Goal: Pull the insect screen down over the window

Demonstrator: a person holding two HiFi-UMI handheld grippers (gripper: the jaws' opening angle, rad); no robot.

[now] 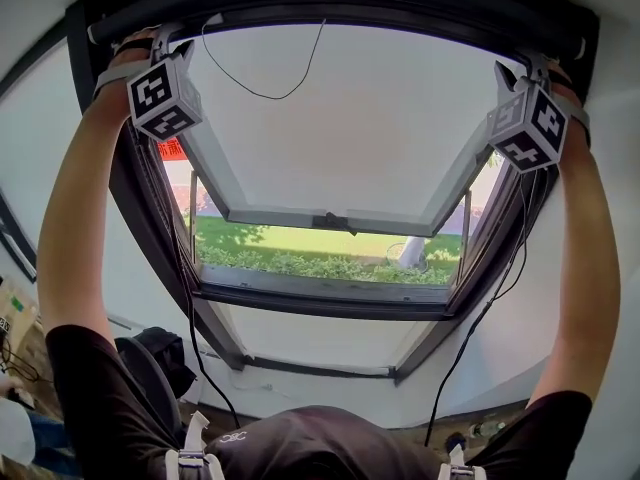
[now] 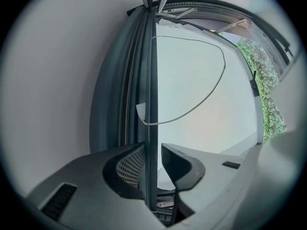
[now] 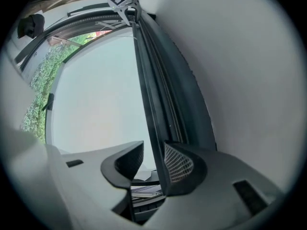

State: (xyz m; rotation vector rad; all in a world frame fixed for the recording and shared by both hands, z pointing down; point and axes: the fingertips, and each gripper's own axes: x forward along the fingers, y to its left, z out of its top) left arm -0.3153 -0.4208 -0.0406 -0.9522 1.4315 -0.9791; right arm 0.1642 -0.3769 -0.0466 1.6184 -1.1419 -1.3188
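Observation:
A dark bar point(image 1: 340, 3) runs along the top of the window frame point(image 1: 150, 218), and a thin cord point(image 1: 262, 90) hangs from it in a loop. Both arms reach up to it. My left gripper point(image 1: 165, 43) is at the bar's left end and my right gripper point(image 1: 530, 68) at its right end. In the left gripper view the bar's edge point(image 2: 151, 80) runs between the jaws of my left gripper point(image 2: 152, 152); one pad lies against it, the other stands apart. In the right gripper view the bar point(image 3: 151, 80) likewise passes between the jaws of my right gripper point(image 3: 153, 155), with a gap on one side.
The glass sash point(image 1: 330, 218) is tilted open outward, with green hedge point(image 1: 320, 263) beyond it. The cord point(image 2: 211, 95) ends at a white tab point(image 2: 141, 113) on the bar. Gripper cables point(image 1: 190, 318) hang down both sides. A dark bag point(image 1: 155, 353) sits low on the left.

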